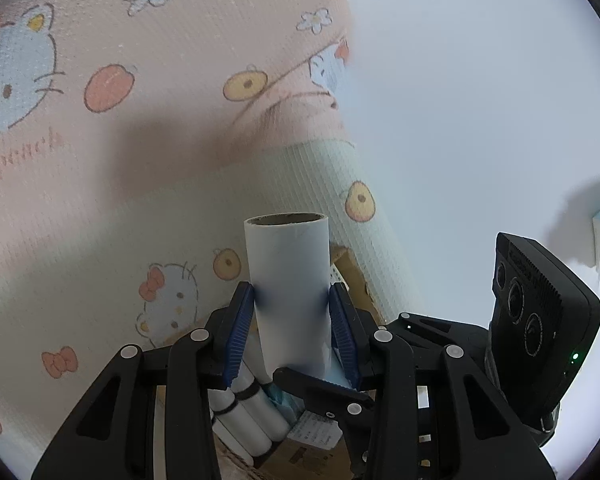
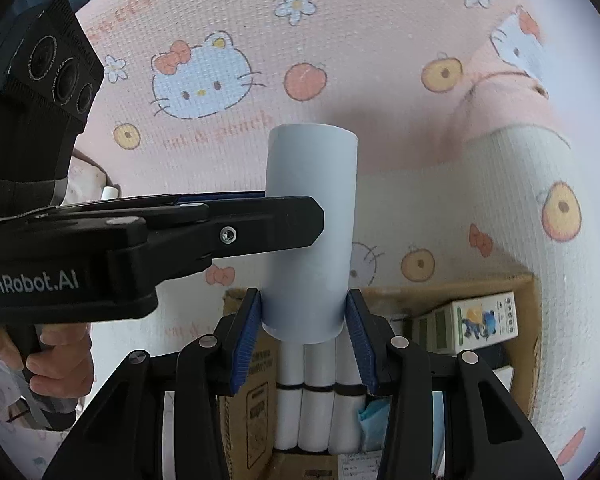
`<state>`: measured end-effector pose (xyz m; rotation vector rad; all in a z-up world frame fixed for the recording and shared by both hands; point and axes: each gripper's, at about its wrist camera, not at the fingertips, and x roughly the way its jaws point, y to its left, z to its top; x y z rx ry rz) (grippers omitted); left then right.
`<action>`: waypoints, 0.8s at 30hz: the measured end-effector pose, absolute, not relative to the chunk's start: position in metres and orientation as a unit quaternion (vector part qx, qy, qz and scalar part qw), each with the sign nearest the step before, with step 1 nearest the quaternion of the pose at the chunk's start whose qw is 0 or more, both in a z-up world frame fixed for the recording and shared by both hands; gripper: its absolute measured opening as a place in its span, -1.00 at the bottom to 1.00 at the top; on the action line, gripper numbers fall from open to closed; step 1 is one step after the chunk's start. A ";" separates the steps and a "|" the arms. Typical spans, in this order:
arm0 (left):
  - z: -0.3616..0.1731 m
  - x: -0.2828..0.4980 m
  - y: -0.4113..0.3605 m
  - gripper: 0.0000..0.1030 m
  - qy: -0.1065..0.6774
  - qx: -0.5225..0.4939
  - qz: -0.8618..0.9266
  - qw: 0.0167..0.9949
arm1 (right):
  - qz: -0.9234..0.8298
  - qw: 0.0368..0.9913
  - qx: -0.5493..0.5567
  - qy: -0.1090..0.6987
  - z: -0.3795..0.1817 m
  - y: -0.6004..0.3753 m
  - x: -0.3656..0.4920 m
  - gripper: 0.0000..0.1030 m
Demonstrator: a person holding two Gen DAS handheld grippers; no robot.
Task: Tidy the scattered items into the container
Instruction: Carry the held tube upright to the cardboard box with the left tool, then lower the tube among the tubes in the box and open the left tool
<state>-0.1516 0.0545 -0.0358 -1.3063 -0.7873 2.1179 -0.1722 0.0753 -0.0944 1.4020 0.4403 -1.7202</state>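
We hold one pale roll [image 2: 310,232] in both tongs at once: the right tongs [image 2: 305,332] clamp its lower end, the left tongs [image 1: 293,336] its side, above the cardboard box [image 2: 526,320]. If our hands drift apart, the roll twists loose, missing the rolls [image 2: 318,412] already inside.

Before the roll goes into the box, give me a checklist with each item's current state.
1. Right gripper shut on the white paper-wrapped roll: ok.
2. Left gripper shut on the same roll: ok.
3. Brown cardboard box lies below the roll: ok.
4. Free room in the box beside the bundled white rolls and printed carton: cannot tell.
5. Roll undamaged: cannot tell.
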 end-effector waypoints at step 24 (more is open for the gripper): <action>-0.079 -0.123 0.149 -0.17 -0.221 -0.571 0.730 0.302 | -0.638 0.407 0.631 0.169 -0.163 0.154 -0.162 -0.21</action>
